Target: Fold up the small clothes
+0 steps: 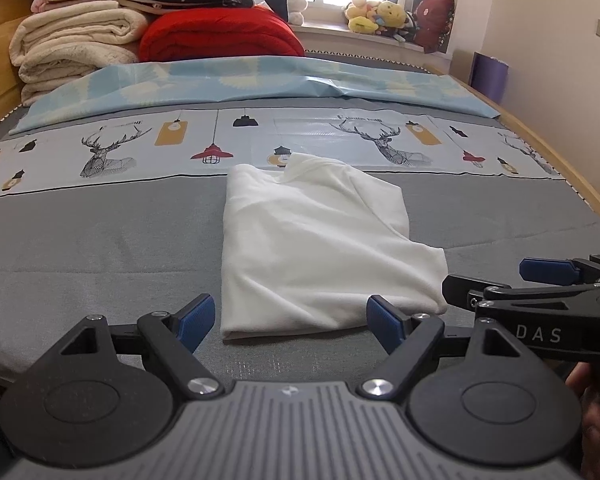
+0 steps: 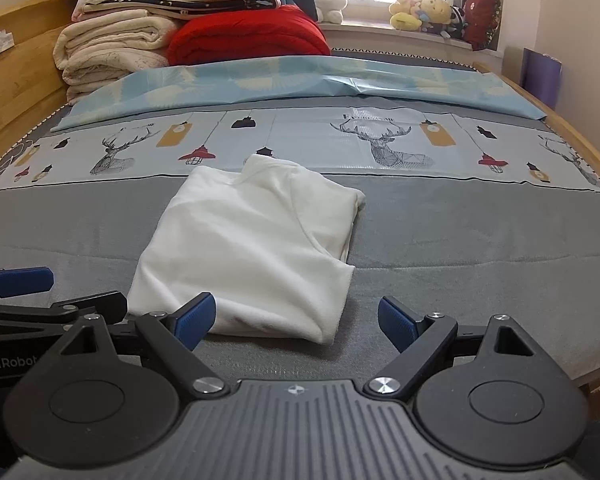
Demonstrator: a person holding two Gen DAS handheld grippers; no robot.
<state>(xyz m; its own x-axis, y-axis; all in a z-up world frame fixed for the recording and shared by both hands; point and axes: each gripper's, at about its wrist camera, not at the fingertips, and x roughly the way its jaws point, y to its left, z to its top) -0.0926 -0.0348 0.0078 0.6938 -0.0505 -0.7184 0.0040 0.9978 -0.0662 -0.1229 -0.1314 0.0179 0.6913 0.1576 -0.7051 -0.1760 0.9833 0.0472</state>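
1. Two stacks, cream blankets and a red quilt, sit far up the grey bed, well apart from the work.
2. White garment lies folded mid-bed, just ahead of both grippers.
3. Left gripper and right gripper are spread wide, empty.
4. Only the left view shows a hand.
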